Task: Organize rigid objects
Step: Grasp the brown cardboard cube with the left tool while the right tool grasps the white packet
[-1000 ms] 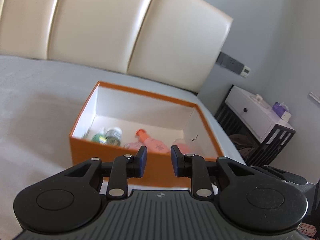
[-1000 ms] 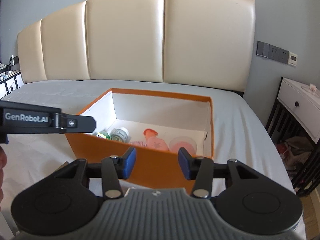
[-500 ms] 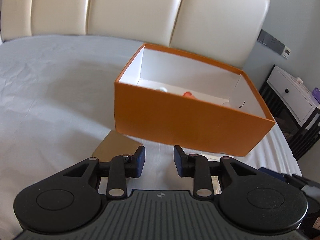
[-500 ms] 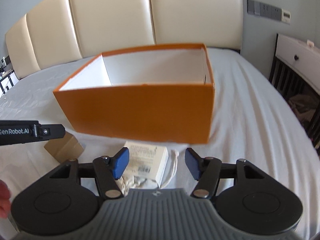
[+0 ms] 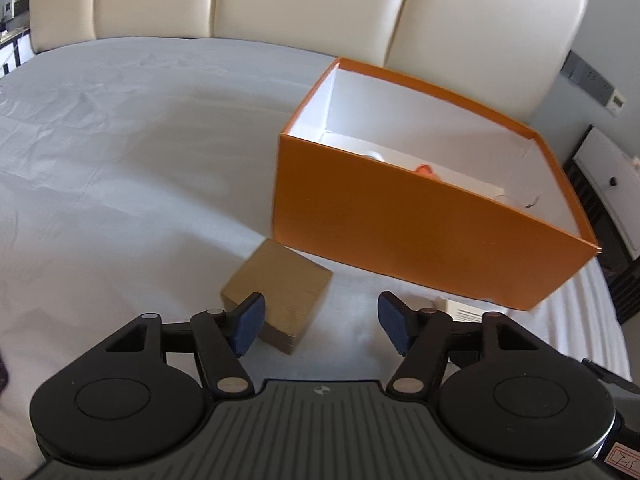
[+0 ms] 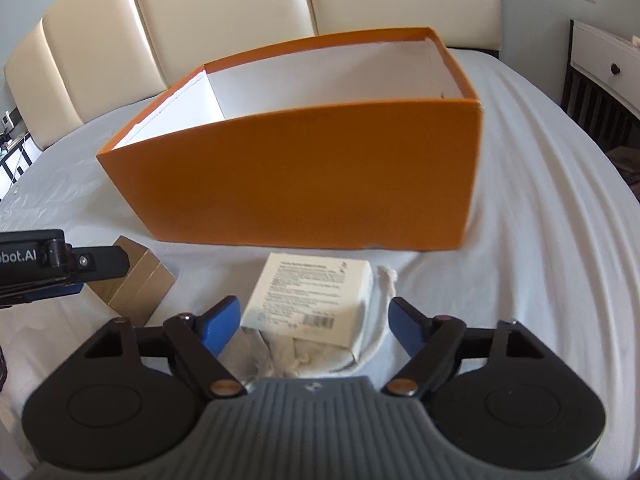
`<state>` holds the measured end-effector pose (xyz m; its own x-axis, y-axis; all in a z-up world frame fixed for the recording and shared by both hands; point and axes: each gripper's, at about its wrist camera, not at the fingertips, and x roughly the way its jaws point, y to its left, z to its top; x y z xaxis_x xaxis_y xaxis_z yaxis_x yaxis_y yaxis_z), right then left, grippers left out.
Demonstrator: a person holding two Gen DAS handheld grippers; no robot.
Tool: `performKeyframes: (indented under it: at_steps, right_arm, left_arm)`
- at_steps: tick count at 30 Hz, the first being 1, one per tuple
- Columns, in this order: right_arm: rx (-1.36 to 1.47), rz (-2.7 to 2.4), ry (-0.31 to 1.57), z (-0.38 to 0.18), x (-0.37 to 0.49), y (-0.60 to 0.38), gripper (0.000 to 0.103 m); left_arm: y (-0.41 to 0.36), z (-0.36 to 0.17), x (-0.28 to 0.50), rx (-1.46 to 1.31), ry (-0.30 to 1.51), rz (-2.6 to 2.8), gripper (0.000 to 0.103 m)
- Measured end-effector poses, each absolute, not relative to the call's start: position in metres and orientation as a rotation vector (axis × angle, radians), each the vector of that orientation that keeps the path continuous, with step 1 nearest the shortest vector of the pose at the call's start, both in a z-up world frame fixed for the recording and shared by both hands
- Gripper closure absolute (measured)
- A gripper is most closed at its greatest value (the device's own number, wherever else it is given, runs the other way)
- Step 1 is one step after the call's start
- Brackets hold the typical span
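Note:
An open orange box (image 5: 420,216) with a white inside stands on the bed; it also shows in the right wrist view (image 6: 312,184). Small items lie inside it, mostly hidden by its wall. A small brown cardboard box (image 5: 278,294) lies in front of it, also in the right wrist view (image 6: 138,286). My left gripper (image 5: 320,328) is open and empty, low over the bed just right of the brown box. A white labelled box (image 6: 312,300) rests on a cloth pouch (image 6: 304,356). My right gripper (image 6: 312,324) is open around the white box.
The bed sheet (image 5: 100,168) is grey-white, with a cream padded headboard (image 5: 280,4) behind. A white nightstand (image 6: 608,68) stands to the right of the bed. The left gripper's finger (image 6: 60,264) shows at the left of the right wrist view.
Both grippers have dropped from above the orange box to the bed in front of it and opened wider. The right one now straddles the white box.

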<state>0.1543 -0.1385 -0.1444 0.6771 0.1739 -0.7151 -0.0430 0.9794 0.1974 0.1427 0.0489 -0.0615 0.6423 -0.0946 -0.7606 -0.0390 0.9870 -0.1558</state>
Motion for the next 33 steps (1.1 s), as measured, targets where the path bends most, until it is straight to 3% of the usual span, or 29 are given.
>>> performKeyframes:
  at_steps: [2, 11, 23, 33]
  right_arm:
    - [0.152, 0.112, 0.822, -0.146, 0.160, -0.132, 0.018]
    - [0.116, 0.093, 0.883, -0.159, 0.173, -0.120, 0.016]
    - [0.005, 0.071, 0.907, -0.173, 0.184, -0.103, 0.015]
    - [-0.026, 0.062, 0.904, -0.177, 0.189, -0.096, 0.015]
  left_arm:
    - [0.048, -0.059, 0.149, -0.106, 0.912, -0.043, 0.017]
    - [0.040, -0.069, 0.179, 0.169, 1.007, -0.111, 0.014]
    - [0.056, -0.104, 0.199, 0.117, 1.052, -0.115, 0.013]
    - [0.066, -0.113, 0.201, 0.046, 1.080, -0.122, 0.025]
